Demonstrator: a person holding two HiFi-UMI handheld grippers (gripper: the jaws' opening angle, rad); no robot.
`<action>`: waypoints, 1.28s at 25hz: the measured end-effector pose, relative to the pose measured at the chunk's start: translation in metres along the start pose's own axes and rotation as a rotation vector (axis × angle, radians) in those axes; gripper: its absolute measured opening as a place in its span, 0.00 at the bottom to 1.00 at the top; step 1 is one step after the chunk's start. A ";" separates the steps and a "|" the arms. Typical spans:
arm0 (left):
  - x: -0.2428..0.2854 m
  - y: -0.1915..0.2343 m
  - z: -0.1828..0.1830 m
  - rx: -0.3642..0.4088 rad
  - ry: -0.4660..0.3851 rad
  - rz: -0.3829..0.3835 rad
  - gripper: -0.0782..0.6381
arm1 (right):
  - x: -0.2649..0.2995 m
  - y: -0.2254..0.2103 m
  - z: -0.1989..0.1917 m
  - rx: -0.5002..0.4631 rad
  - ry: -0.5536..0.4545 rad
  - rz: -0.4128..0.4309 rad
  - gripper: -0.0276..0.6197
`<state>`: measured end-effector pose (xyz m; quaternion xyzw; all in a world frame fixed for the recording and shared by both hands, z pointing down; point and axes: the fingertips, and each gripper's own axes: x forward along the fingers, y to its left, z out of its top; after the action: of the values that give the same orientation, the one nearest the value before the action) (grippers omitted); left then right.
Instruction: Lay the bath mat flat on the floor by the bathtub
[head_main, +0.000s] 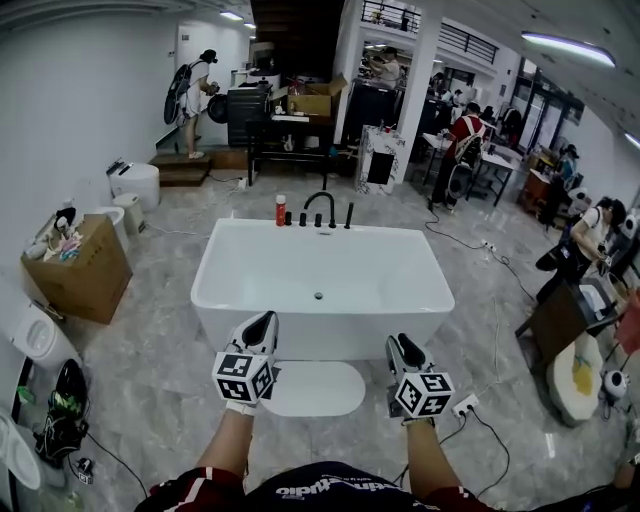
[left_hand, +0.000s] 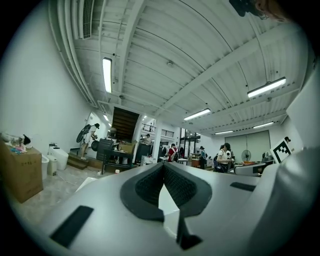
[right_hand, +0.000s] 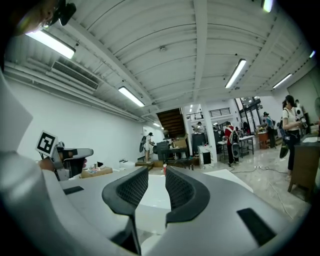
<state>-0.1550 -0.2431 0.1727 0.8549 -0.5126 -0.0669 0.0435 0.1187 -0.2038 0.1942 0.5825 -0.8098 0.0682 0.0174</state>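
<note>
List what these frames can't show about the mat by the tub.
- White oval bath mat: head view, left end hidden behind the left hand-held gripper; whether it lies fully flat, too small to tell.
- Same mat: absent from both gripper views, which look level over the white rectangular bathtub.
- Small red bottle at the bathtub's far end: label too small to read, head view.

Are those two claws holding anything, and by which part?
Nothing is held. The left gripper is shut on nothing, the right gripper open and empty; the bath mat lies on the floor.
</note>
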 end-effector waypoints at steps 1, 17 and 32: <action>0.003 -0.007 0.001 0.009 -0.006 -0.004 0.13 | -0.003 0.000 0.002 -0.003 -0.004 0.013 0.24; 0.006 -0.047 0.033 0.033 -0.051 0.016 0.13 | -0.032 -0.042 0.031 -0.016 -0.021 -0.029 0.15; -0.025 -0.031 0.028 -0.026 -0.064 0.075 0.13 | -0.052 -0.049 0.024 -0.010 -0.032 -0.079 0.11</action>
<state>-0.1443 -0.2064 0.1428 0.8319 -0.5445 -0.0994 0.0406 0.1830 -0.1730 0.1688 0.6149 -0.7867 0.0542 0.0099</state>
